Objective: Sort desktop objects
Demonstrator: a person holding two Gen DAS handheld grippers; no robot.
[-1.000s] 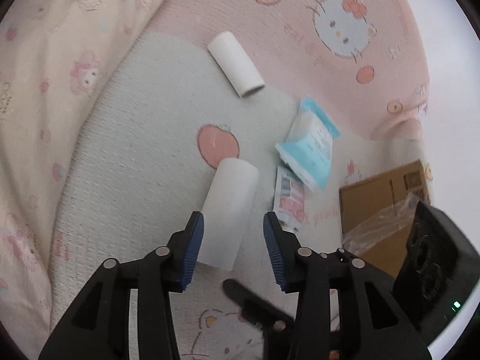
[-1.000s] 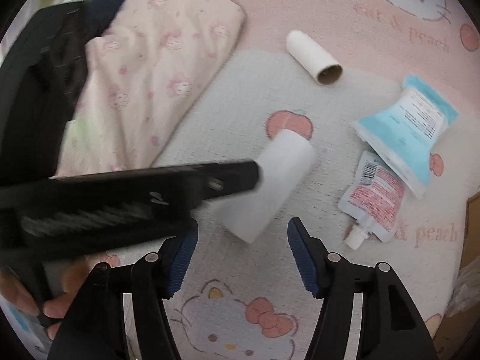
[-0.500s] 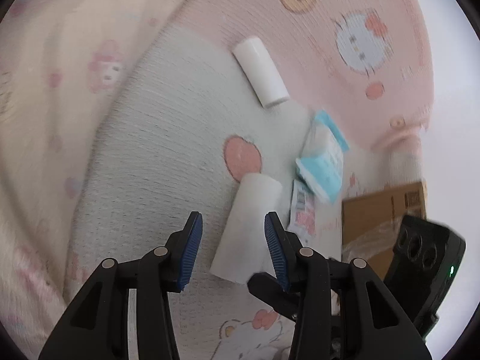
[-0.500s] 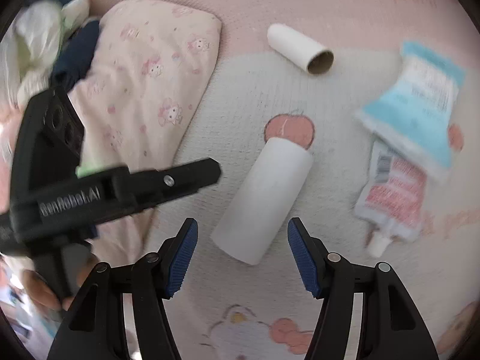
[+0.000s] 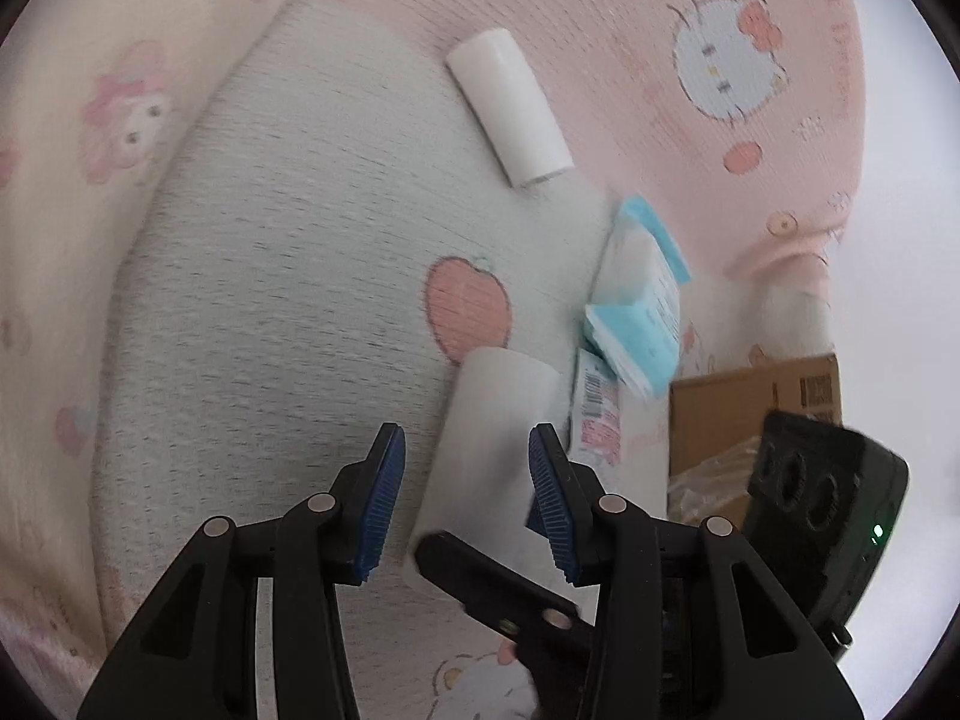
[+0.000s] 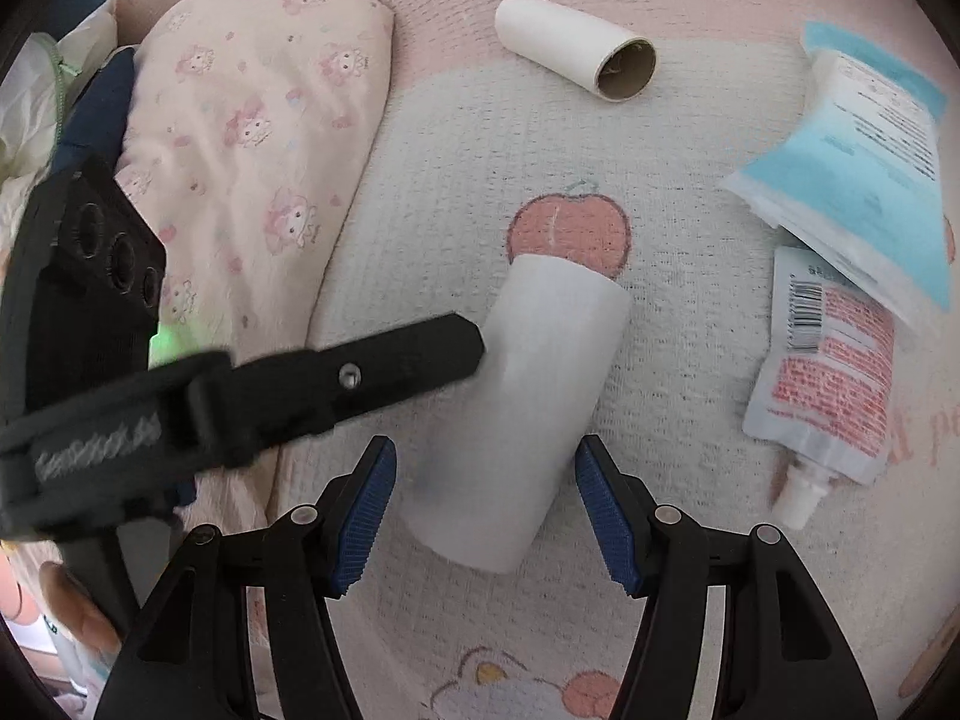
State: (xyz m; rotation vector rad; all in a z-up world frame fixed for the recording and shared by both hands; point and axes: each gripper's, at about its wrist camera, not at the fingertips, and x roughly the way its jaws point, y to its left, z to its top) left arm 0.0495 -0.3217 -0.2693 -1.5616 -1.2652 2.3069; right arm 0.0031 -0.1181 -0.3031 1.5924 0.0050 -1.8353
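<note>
A large white paper roll lies on the cartoon-print mat; it also shows in the left wrist view. My right gripper is open, its jaws on either side of the roll's near end, not touching. My left gripper is open beside the roll's left side; in the right wrist view its finger reaches the roll. A smaller white roll lies farther away. A blue-and-white pouch and a red-and-white spout pouch lie to the right.
A pink patterned pillow lies at the left, with dark and white fabric behind it. A cardboard box stands at the right in the left wrist view. The mat spreads under everything.
Both grippers have moved in towards the large roll. The right gripper's jaws now flank its near end, and the left gripper's finger has come up to its left side.
</note>
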